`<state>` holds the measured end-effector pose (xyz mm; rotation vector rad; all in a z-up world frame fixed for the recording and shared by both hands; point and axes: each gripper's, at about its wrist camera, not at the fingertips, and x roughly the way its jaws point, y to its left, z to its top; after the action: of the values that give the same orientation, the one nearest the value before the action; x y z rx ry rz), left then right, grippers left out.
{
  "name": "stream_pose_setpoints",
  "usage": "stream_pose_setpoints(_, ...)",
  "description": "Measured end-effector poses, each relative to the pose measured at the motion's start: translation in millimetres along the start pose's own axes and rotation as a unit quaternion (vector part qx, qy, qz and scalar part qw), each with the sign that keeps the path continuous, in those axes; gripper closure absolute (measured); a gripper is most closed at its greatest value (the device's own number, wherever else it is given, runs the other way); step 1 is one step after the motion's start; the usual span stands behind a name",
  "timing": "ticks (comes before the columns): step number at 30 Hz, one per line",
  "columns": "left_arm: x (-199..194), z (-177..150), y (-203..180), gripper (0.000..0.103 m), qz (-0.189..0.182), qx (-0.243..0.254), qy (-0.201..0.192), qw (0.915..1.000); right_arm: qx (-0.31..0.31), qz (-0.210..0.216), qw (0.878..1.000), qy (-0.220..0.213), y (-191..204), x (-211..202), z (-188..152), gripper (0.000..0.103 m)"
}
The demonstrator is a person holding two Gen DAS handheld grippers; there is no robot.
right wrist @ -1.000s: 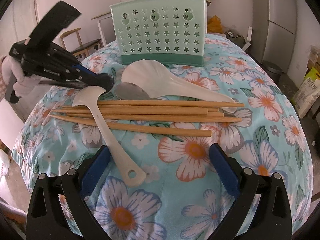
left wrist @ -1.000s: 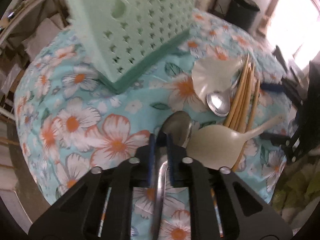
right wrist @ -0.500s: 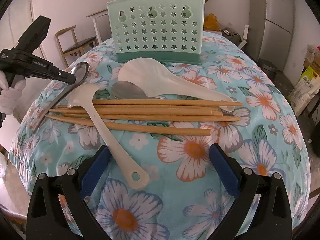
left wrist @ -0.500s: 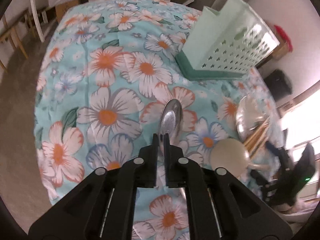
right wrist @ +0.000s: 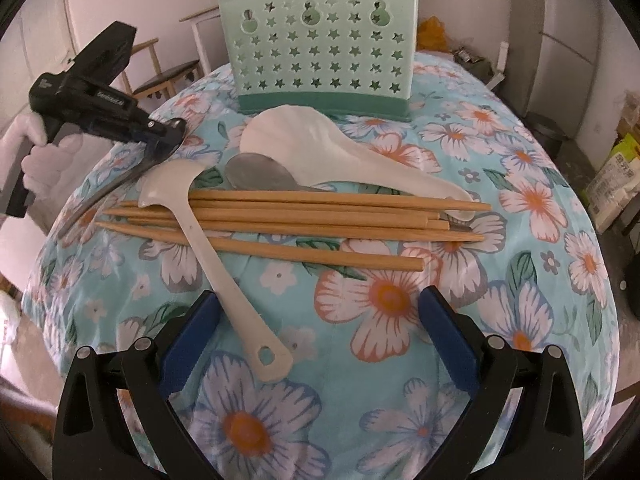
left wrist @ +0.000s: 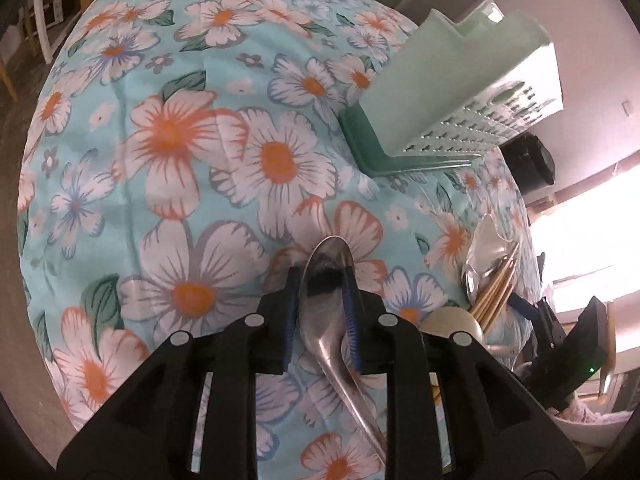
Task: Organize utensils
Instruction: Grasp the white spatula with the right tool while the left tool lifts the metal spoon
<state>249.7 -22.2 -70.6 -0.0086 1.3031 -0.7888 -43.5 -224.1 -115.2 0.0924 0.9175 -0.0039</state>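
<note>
Shiny steel spoon, bowl up, between the opening left claw, right claw spread wide, empty

Chopsticks hide the grey spoon's handle.

A round table draped in a turquoise tablecloth printed with orange-centred white flowers; behind it, a wooden chair at left; a dark bin beyond the table.
</note>
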Motion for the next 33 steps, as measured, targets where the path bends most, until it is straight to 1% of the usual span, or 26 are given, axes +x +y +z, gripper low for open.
stream_pose_setpoints(1,1.6,0.3,-1.4,0.091,0.007,0.002,-0.002,1.0000,0.000,0.005,1.000,0.006,-1.5,-2.2,0.5,0.006)
stream_pose_setpoints(2,2.3,0.5,-3.4,0.093,0.013,0.004,-0.006,0.9999,0.001,0.013,1.000,0.012,-4.7,-8.0,1.6,0.006)
stream_pose_setpoints(3,3.2,0.1,-5.4,0.095,0.015,0.006,-0.011,0.9998,-0.002,0.017,1.000,0.010,-6.4,-14.7,2.6,0.006)
stream_pose_setpoints(5,2.2,-2.9,-7.7,0.099,0.013,0.005,-0.022,0.9997,-0.026,0.030,0.999,-0.006,-4.9,-33.0,7.3,0.007)
stream_pose_setpoints(6,1.1,-5.1,-10.3,0.099,0.016,0.004,-0.031,0.9994,-0.043,0.037,0.998,-0.017,-1.5,-42.0,11.6,0.009)
stream_pose_setpoints(9,-1.5,-11.0,-17.0,0.100,0.027,0.002,-0.058,0.9980,-0.098,0.063,0.992,-0.047,12.7,-59.4,29.7,0.009)
stream_pose_setpoints(11,-7.2,-17.6,-19.3,0.100,0.029,-0.006,-0.077,0.9965,-0.127,0.082,0.987,-0.051,22.4,-57.9,45.4,0.010)
stream_pose_setpoints(13,-14.8,-24.1,-14.4,0.100,0.030,-0.024,-0.095,0.9947,-0.149,0.107,0.982,-0.044,32.6,-46.6,63.8,0.017)
stream_pose_setpoints(15,-28.8,-32.8,-5.9,0.100,0.037,-0.045,-0.121,0.9910,-0.178,0.115,0.977,-0.037,47.3,-34.0,78.0,0.023)
stream_pose_setpoints(16,-33.9,-37.2,-2.9,0.100,0.041,-0.056,-0.132,0.9888,-0.191,0.116,0.974,-0.035,53.3,-32.2,80.5,0.028)
stream_pose_setpoints(17,-40.0,-41.6,1.2,0.100,0.044,-0.069,-0.144,0.9862,-0.219,0.115,0.968,-0.035,65.0,-28.5,82.3,0.032)
stream_pose_setpoints(19,-54.0,-52.9,12.1,0.100,0.051,-0.099,-0.172,0.9788,-0.254,0.109,0.960,-0.036,81.1,-24.2,79.7,0.035)
stream_pose_setpoints(20,-60.1,-60.5,17.4,0.100,0.052,-0.119,-0.190,0.9732,-0.270,0.103,0.957,-0.034,88.2,-21.7,77.8,0.039)
stream_pose_setpoints(21,-63.8,-66.5,21.3,0.100,0.051,-0.134,-0.201,0.9690,-0.296,0.094,0.950,-0.028,99.6,-16.1,73.0,0.041)
stream_pose_setpoints(22,-67.4,-72.2,25.7,0.100,0.052,-0.146,-0.211,0.9650,-0.309,0.087,0.947,-0.024,103.9,-12.8,72.2,0.045)
stream_pose_setpoints(23,-70.2,-76.7,29.1,0.100,0.054,-0.155,-0.220,0.9616,-0.331,0.077,0.940,-0.019,112.3,-7.4,67.6,0.049)
stream_pose_setpoints(25,-74.7,-89.5,34.5,0.100,0.056,-0.180,-0.242,0.9519,-0.359,0.060,0.931,-0.011,121.9,0.8,59.9,0.053)
stream_pose_setpoints(26,-75.6,-92.5,35.7,0.100,0.055,-0.187,-0.247,0.9493,-0.382,0.043,0.923,-0.006,126.8,6.6,55.1,0.058)
stream_pose_setpoints(27,-75.9,-97.1,37.5,0.100,0.056,-0.197,-0.253,0.9455,-0.393,0.033,0.919,-0.002,127.0,9.1,52.9,0.061)
stream_pose_setpoints(28,-76.2,-99.1,38.5,0.100,0.058,-0.200,-0.256,0.9440,-0.403,0.024,0.915,0.002,128.2,11.9,50.7,0.064)
stream_pose_setpoints(29,-76.7,-100.8,38.0,0.100,0.060,-0.202,-0.257,0.9432,-0.407,0.020,0.913,0.002,127.3,11.0,50.8,0.065)
stream_pose_setpoints(30,-76.7,-102.3,38.3,0.100,0.063,-0.202,-0.259,0.9425,-0.405,0.020,0.914,0.002,124.5,8.3,52.5,0.067)
stream_pose_setpoints(31,-76.6,-103.4,37.9,0.100,0.065,-0.201,-0.260,0.9422,-0.397,0.019,0.918,0.001,120.0,4.2,56.4,0.073)
stream_pose_setpoints(33,-75.7,-106.0,37.3,0.100,0.067,-0.199,-0.262,0.9419,-0.379,0.012,0.925,-0.002,112.5,-0.7,63.5,0.074)
